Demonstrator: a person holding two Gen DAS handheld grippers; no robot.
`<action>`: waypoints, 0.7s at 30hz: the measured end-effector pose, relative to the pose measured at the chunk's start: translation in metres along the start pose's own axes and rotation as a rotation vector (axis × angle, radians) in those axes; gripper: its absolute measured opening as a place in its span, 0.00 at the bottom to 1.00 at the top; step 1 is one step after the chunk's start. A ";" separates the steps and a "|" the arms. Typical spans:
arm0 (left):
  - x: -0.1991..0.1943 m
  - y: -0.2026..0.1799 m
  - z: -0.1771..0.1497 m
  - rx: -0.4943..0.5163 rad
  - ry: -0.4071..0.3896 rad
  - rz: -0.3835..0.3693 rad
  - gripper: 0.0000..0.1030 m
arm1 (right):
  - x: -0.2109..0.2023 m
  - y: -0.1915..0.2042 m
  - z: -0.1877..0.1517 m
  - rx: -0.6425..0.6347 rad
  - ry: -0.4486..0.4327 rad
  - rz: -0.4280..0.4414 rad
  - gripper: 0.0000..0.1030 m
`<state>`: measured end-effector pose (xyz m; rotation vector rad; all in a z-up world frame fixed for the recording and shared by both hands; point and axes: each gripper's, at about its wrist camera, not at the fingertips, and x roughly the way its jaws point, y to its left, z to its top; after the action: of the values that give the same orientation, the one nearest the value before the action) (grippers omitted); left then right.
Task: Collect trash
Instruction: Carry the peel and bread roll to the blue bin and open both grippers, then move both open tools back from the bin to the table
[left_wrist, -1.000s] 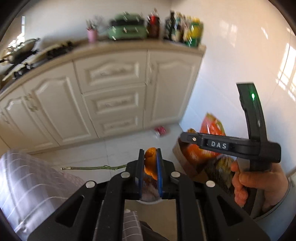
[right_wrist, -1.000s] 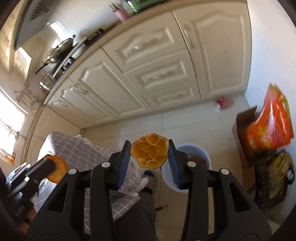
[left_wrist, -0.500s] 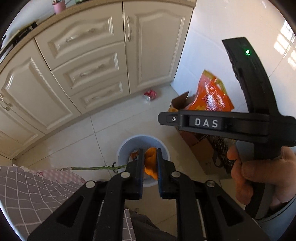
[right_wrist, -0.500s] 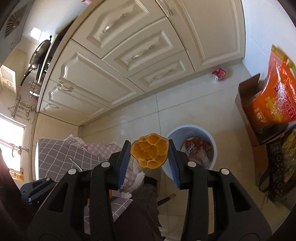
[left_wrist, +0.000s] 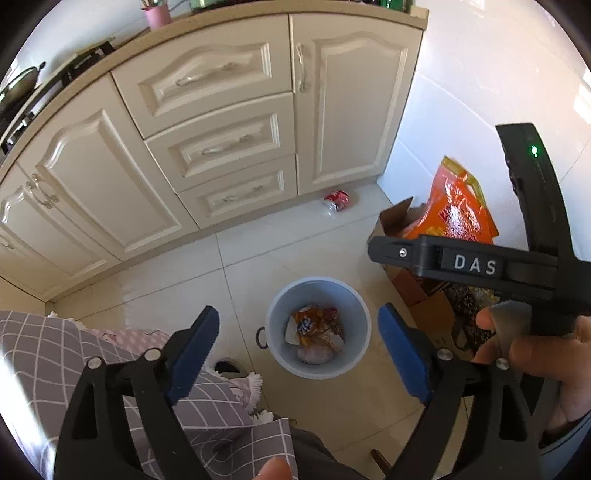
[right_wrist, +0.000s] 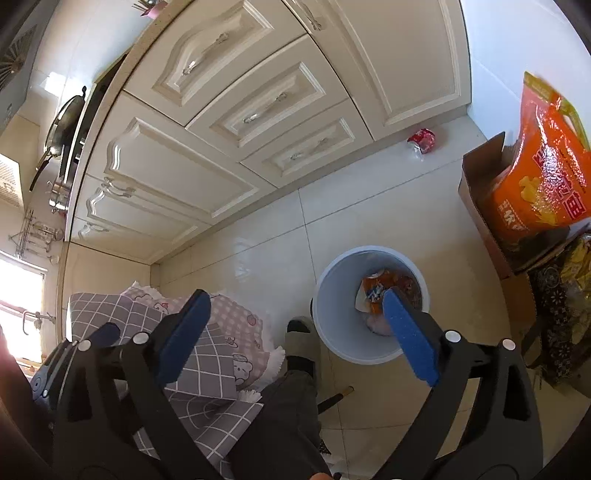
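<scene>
Hanging over the bin (left_wrist: 317, 328), both grippers were springing open with nothing between the pads; the left gripper (left_wrist: 299, 343) framed the bin's mouth squarely, while the right gripper (right_wrist: 295, 325) sat a little to the bin's left, its right pad across the rim.

Inside the bin lay wrappers and a pale lump of trash (left_wrist: 314, 338); no peel could be picked out among it. Judged from that, part of the collecting was done; what remained was a crushed red can (left_wrist: 337, 198) on the floor beyond the bin, just beside the cabinet (left_wrist: 221, 147) base, and possibly a thin stick (right_wrist: 334, 398) on the near side of the bin, close to a slippered foot (right_wrist: 301, 345).

Room around the bin looked fair: bare tile stretched from it toward the cabinet and the can; to the bin's right a cardboard box (right_wrist: 480, 184) with an orange bag (right_wrist: 543, 177) stood near, narrowing that side; on the bin's near left a checked cloth (left_wrist: 92, 354) and the person's leg crowded in. The right hand (left_wrist: 546, 354) on its handle was close beside the left gripper, so the two tools would need care not to knock together.
</scene>
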<state>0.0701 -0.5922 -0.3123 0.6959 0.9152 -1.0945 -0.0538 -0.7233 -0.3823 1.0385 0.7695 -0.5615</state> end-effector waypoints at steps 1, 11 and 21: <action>-0.005 0.000 -0.001 0.000 -0.011 0.005 0.85 | -0.002 0.002 -0.001 -0.004 -0.003 -0.001 0.90; -0.054 0.005 -0.012 -0.043 -0.097 0.004 0.86 | -0.025 0.032 -0.009 -0.049 -0.035 -0.002 0.91; -0.122 0.030 -0.038 -0.116 -0.216 0.013 0.86 | -0.069 0.092 -0.023 -0.160 -0.108 0.035 0.91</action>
<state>0.0669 -0.4977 -0.2217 0.4772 0.7814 -1.0732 -0.0359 -0.6605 -0.2853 0.8654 0.6880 -0.5135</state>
